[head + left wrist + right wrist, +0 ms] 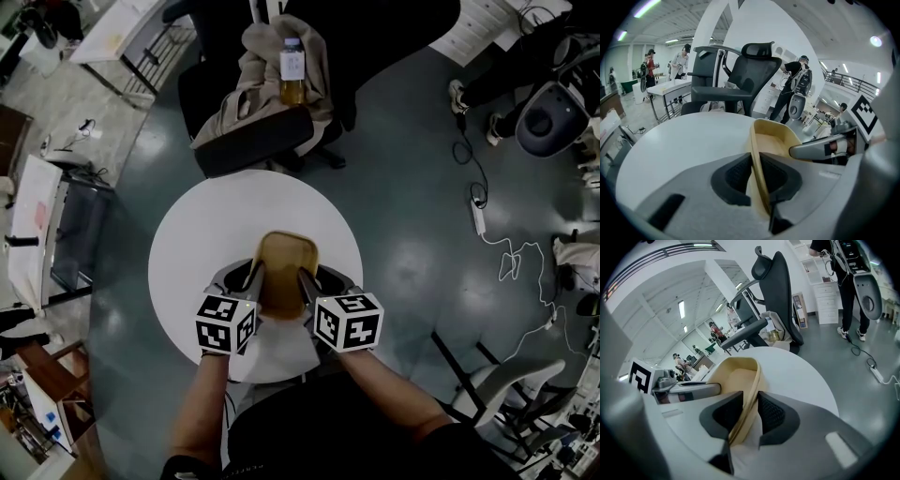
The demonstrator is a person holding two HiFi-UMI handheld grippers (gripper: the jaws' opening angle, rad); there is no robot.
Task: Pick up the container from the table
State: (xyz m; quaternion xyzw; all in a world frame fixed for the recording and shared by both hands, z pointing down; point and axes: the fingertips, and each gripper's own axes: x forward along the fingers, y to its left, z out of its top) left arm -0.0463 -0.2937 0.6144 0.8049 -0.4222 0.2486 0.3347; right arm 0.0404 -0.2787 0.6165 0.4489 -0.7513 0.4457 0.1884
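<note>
A tan, shallow container (286, 258) sits near the front of the round white table (187, 244). My left gripper (255, 279) straddles its left wall, and in the left gripper view the two dark pads (740, 173) press that thin wall (757, 159) from both sides. My right gripper (306, 281) straddles the opposite wall. In the right gripper view the rim (749, 394) runs slanted between the pads (771, 413); it touches the outer pad, with a small gap at the inner one. The container (733, 376) rests flat on the table.
Behind the table stands a black office chair (253, 141) draped with beige cloth, a bottle (292, 70) on it. A power strip and cables (480, 216) lie on the floor to the right. Desks (37, 225) stand at the left, and people move about far off.
</note>
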